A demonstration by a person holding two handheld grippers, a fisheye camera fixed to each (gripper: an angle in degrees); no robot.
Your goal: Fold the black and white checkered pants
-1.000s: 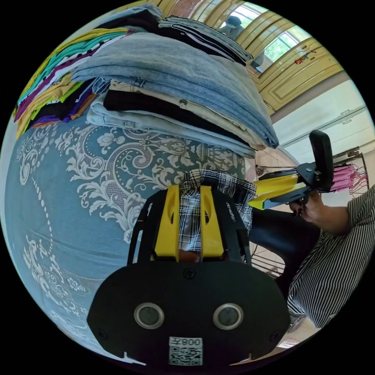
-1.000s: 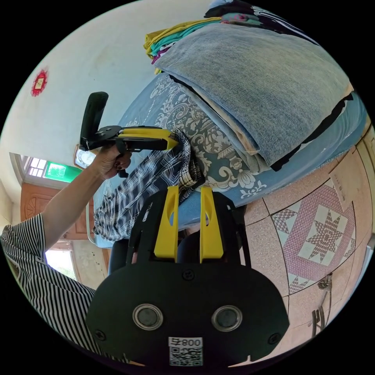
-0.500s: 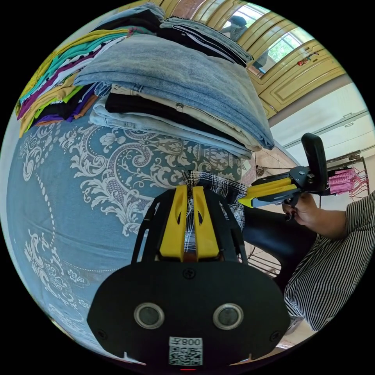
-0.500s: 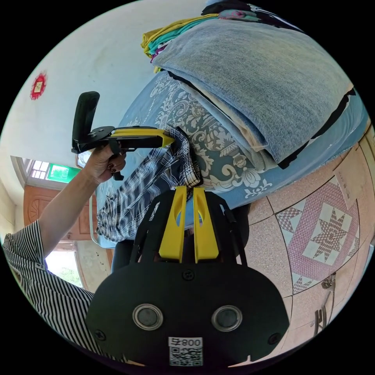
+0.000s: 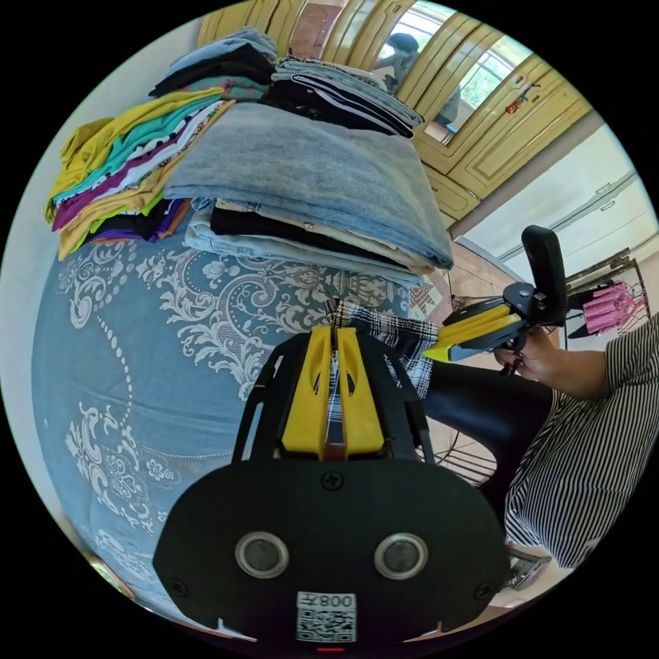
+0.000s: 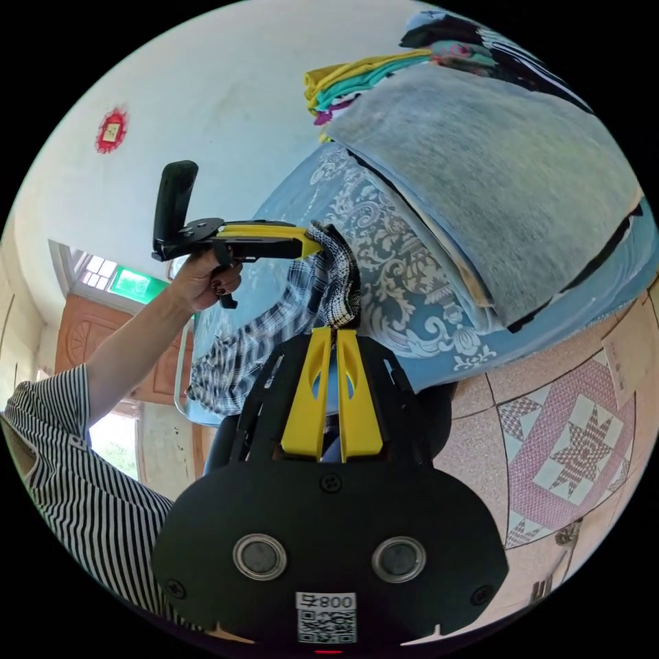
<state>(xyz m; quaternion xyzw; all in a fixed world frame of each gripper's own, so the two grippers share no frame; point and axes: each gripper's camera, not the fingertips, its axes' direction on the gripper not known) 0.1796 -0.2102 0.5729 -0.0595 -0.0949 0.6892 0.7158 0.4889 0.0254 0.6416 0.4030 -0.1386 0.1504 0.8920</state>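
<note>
Over the patterned blue bedspread (image 5: 137,357), both grippers pinch the checkered pants (image 6: 329,288): the left gripper (image 5: 333,336) and right gripper (image 6: 335,338) each have their jaws pressed together on fabric. Judging the step, raise both evenly, keeping the edge taut, clear of the folded stack (image 5: 302,178). Each gripper's label is too small to read.

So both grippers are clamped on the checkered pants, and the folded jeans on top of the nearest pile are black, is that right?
Not quite. The top folded jeans are light blue denim, not black, as the left gripper view shows. The rest holds: the left gripper and right gripper are both shut on the checkered pants.
</note>
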